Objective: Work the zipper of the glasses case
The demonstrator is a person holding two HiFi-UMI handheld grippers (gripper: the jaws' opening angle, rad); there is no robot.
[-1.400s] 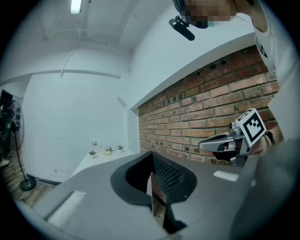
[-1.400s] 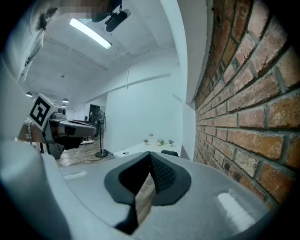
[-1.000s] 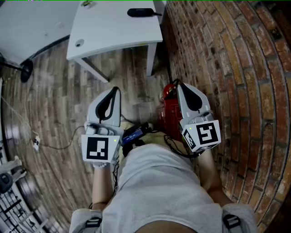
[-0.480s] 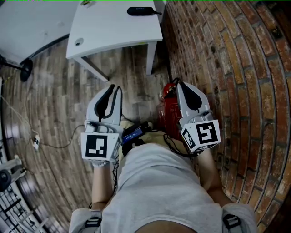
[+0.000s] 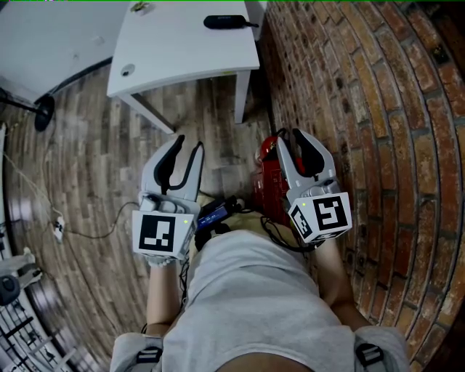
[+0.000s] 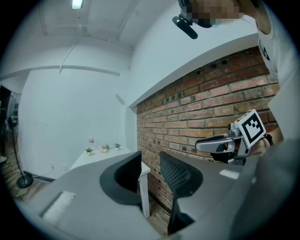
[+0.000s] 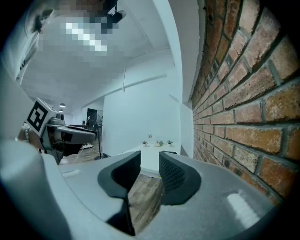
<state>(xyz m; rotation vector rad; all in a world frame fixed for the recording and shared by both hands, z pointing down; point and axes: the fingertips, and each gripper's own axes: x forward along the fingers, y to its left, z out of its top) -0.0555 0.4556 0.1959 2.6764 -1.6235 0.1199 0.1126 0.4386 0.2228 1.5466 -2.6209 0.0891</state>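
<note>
Broadly, a brick wall (image 5: 378, 109) runs down the right side and a wooden floor (image 5: 94, 160) fills the rest. At the top stands a white table (image 5: 182, 51), well apart from the person. Nearer, a red canister (image 5: 267, 173) sits against the wall, partly hidden under the right gripper (image 5: 289, 136). Both tools are held out in front of the person's body, the left gripper (image 5: 189, 143) beside the right, well clear of the table. The jaws of the 2 grippers have just been opening and stand apart with nothing between them. The dark glasses case (image 5: 225, 20) lies near the table's far right corner, untouched
</note>
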